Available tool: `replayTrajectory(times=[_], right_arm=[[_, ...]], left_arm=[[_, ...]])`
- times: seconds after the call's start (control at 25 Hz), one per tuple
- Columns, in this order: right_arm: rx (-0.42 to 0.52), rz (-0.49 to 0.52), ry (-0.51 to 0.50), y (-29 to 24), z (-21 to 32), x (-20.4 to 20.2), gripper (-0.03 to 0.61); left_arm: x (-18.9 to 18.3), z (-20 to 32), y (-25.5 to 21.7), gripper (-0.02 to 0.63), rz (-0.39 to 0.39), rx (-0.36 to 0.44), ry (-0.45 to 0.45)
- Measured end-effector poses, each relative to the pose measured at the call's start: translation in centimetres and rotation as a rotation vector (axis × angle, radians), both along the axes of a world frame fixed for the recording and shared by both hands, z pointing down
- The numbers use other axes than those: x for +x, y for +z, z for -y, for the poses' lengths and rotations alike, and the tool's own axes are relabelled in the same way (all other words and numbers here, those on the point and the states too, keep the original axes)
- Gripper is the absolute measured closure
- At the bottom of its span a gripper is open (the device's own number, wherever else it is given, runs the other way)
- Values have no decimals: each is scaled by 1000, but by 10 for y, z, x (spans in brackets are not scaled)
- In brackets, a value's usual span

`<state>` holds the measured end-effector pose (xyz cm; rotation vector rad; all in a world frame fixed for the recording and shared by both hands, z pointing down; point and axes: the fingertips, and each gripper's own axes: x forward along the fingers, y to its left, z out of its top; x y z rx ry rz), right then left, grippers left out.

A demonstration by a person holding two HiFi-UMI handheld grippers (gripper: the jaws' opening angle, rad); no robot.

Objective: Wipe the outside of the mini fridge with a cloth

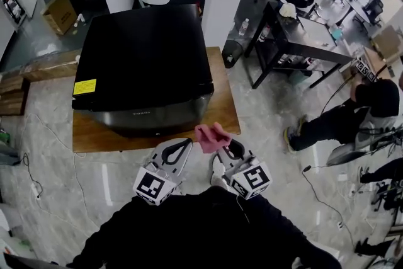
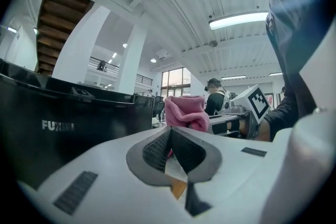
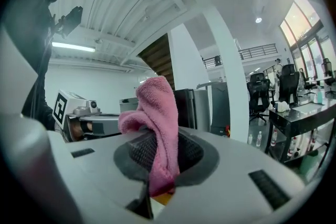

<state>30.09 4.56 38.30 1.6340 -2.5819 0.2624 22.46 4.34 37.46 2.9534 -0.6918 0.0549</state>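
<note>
The black mini fridge [image 1: 145, 60] stands on a low wooden table [image 1: 223, 104], its door facing me. Both grippers hang side by side just in front of the table's near edge, below the fridge front. My right gripper [image 1: 221, 147] is shut on a pink cloth [image 1: 211, 135], which bunches up above its jaws [image 3: 157, 107]. My left gripper [image 1: 187, 143] is shut, and I see nothing held in it. In the left gripper view the fridge [image 2: 63, 128] fills the left side and the pink cloth [image 2: 185, 113] shows just beyond the left gripper [image 2: 170, 131].
A person [image 1: 365, 110] crouches on the floor at the right. A dark desk [image 1: 302, 41] with bottles stands behind the table's right side. A cardboard box [image 1: 60, 12] sits at the back left. Cables [image 1: 31, 179] trail over the marble floor.
</note>
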Motion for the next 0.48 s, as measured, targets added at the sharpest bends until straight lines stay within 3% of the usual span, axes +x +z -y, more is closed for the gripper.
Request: replayTrajectory(times=[0.16, 0.48], right_arm=[[15, 43, -51, 3, 35, 41, 514], [23, 77, -307, 9, 100, 92, 514]], left_arm=[[40, 20, -7, 607, -7, 23, -54], [128, 46, 4, 607, 40, 17, -165]])
